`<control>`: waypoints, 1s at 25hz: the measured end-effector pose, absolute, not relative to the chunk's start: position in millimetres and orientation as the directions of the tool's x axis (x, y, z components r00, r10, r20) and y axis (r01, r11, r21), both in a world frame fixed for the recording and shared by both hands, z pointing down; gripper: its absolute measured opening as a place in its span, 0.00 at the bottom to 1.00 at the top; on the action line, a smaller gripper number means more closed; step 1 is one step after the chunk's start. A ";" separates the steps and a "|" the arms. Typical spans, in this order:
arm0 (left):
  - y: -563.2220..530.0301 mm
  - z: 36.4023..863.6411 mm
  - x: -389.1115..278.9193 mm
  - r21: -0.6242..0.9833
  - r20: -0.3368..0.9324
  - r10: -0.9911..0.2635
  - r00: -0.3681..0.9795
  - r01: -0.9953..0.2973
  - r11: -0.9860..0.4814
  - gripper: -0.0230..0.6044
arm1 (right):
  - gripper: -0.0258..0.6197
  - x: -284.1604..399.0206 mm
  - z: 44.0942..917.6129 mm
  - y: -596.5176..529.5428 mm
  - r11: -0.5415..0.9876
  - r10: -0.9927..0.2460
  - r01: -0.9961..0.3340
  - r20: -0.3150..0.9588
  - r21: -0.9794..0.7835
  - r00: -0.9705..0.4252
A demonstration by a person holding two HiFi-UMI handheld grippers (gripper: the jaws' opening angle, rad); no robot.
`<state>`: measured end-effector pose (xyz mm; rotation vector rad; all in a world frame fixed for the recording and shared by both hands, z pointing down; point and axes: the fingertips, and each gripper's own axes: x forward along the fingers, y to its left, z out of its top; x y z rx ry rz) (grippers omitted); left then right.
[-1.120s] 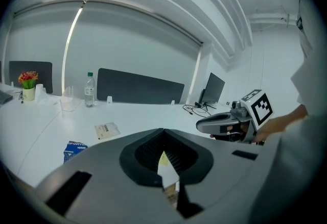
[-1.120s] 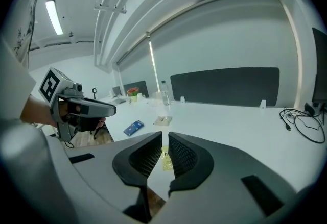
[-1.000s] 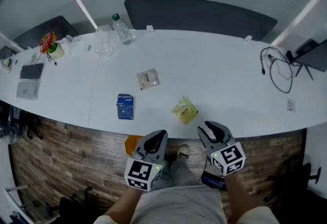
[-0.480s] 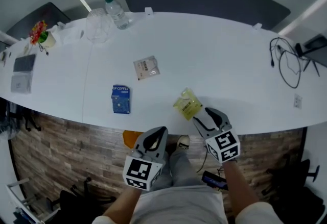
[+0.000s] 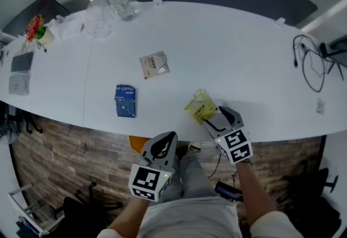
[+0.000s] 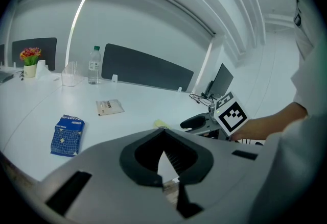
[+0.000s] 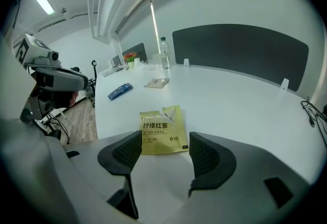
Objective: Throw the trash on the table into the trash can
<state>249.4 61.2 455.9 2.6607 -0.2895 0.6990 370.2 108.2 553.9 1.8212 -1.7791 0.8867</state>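
Note:
Three packets lie on the white table [image 5: 244,58]: a yellow tea packet [image 5: 200,107] near the front edge, a blue coffee packet [image 5: 125,101] to its left and a beige packet [image 5: 154,64] farther back. My right gripper [image 5: 221,117] reaches over the front edge just right of the yellow packet. In the right gripper view its jaws are opening, and the yellow packet [image 7: 162,131] lies flat just ahead, its near edge between the fingertips, untouched. My left gripper [image 5: 165,142] hangs below the table edge with its tips together, holding nothing.
An orange object [image 5: 139,142] shows under the table's front edge, mostly hidden. At the back left stand a water bottle [image 5: 118,1], a clear cup [image 5: 99,17] and a small flower pot [image 5: 35,28]. Cables [image 5: 312,63] lie at the right end.
My right gripper has moved forward over the table edge to the yellow packet, and its jaws have spread wider. The left gripper has stayed in place.

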 end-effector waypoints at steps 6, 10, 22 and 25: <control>59.5 463.7 248.2 0.310 0.518 -0.103 0.849 -0.299 -0.903 0.04 | 0.49 373.4 565.7 100.8 -0.053 -0.684 -0.993 0.728 -0.109 -0.044; 57.9 467.9 247.3 0.318 0.519 -0.108 0.848 -0.309 -0.896 0.04 | 0.49 374.3 575.2 99.6 -0.051 -0.659 -0.992 0.750 -0.111 -0.050; 57.7 471.3 243.0 0.334 0.533 -0.110 0.839 -0.328 -0.883 0.04 | 0.20 380.3 576.4 102.8 -0.059 -0.628 -0.998 0.778 -0.037 0.009; 57.7 471.0 241.8 0.334 0.532 -0.115 0.839 -0.333 -0.882 0.04 | 0.27 380.9 572.5 101.3 -0.066 -0.632 -0.997 0.775 -0.044 0.007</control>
